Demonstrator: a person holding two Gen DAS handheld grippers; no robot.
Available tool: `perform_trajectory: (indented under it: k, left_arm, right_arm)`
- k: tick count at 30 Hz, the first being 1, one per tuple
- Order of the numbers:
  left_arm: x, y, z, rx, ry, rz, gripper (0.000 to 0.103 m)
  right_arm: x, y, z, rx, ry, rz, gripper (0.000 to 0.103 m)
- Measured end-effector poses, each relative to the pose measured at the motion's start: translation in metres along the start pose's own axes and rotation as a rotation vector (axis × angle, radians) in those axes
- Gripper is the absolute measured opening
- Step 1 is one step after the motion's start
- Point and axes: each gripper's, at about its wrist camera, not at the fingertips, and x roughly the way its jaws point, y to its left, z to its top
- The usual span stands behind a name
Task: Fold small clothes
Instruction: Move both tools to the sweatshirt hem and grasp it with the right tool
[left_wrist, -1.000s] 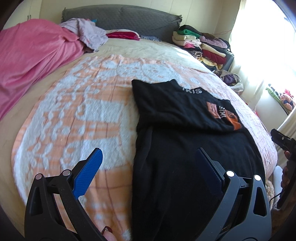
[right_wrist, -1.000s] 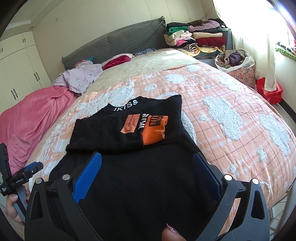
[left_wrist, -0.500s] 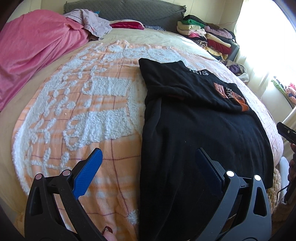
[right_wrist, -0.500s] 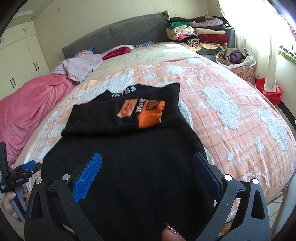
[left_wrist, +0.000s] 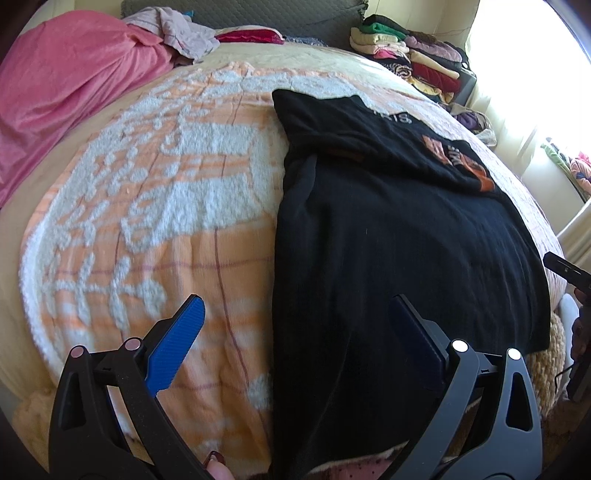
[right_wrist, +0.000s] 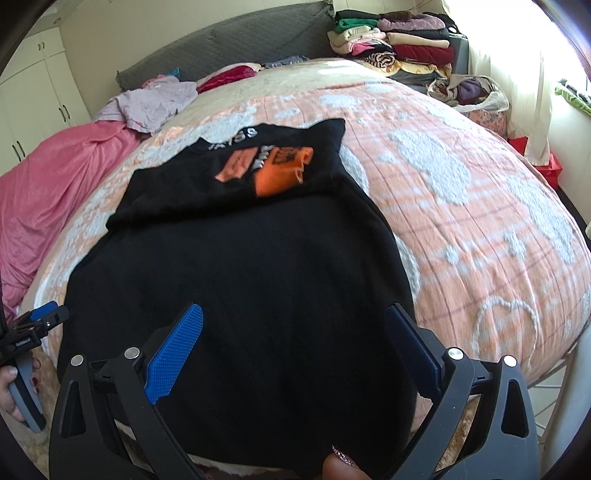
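A black T-shirt (right_wrist: 240, 280) lies flat on the bed, on the peach-and-white bedspread (left_wrist: 177, 206), reaching to the foot edge of the bed. Its upper part is folded down over the body, so the orange print (right_wrist: 273, 170) and white collar lettering face up. The lower hem hangs slightly over the foot edge.

The left hand-held gripper (left_wrist: 295, 325) hovers above the shirt's left side edge near the foot of the bed, jaws wide apart, one blue finger (left_wrist: 177, 343) over the bedspread, the other over black cloth. It grips nothing.

The right hand-held gripper (right_wrist: 295, 332) hovers over the lower middle of the shirt, jaws likewise wide apart and empty.

A pink blanket (right_wrist: 55, 184) lies heaped along the left side of the bed. A lilac garment (right_wrist: 155, 99) rests near the grey headboard (right_wrist: 229, 40). A stack of folded clothes (right_wrist: 391, 48) stands beyond the head-end right corner.
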Motion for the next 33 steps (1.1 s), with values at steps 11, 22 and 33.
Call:
perform_trajectory:
  k: [11, 22, 33]
  left_arm:
    - [-0.008, 0.004, -0.03, -0.029, 0.047, -0.07, 0.09]
    - [-0.015, 0.008, -0.056, -0.06, 0.093, -0.154, 0.055]
    - [-0.017, 0.009, -0.066, -0.068, 0.115, -0.161, 0.055]
  right_arm:
    - [0.0, -0.019, -0.029, 0.01, 0.052, -0.007, 0.098]
    - [-0.009, -0.042, -0.054, 0.044, 0.094, 0.027, 0.098]
    - [-0.01, -0.055, -0.079, 0.055, 0.17, 0.057, 0.089]
